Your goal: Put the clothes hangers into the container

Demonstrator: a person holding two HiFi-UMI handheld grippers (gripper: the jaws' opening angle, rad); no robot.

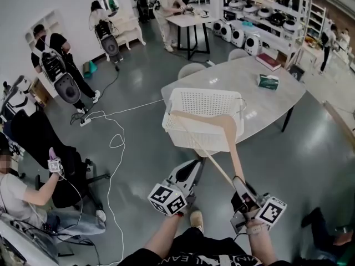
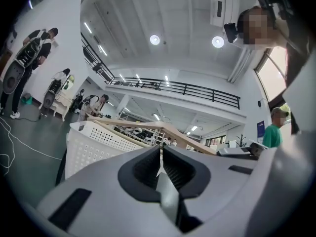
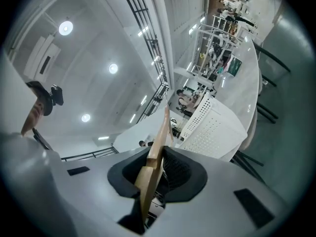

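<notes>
A white perforated basket [image 1: 202,101] stands at the near edge of a grey table [image 1: 266,101]. My right gripper [image 1: 239,186] is shut on one end of a wooden clothes hanger [image 1: 235,154]. The hanger slopes up and away, and its far arm lies across the basket's front rim. In the right gripper view the hanger [image 3: 157,144] runs straight out between the pads of the right gripper [image 3: 158,157], with the basket [image 3: 217,127] to its right. My left gripper [image 1: 197,165] hangs just below the basket, shut and empty. From the left gripper [image 2: 160,154] the basket [image 2: 94,142] and the hanger [image 2: 168,130] are close ahead.
A green tissue box [image 1: 268,81] and a red book [image 1: 268,61] lie on the table. Chairs are tucked at its far side. White cables [image 1: 113,143] trail over the floor at left, near a black office chair [image 1: 39,143] and a seated person [image 1: 22,198]. Other people stand farther back.
</notes>
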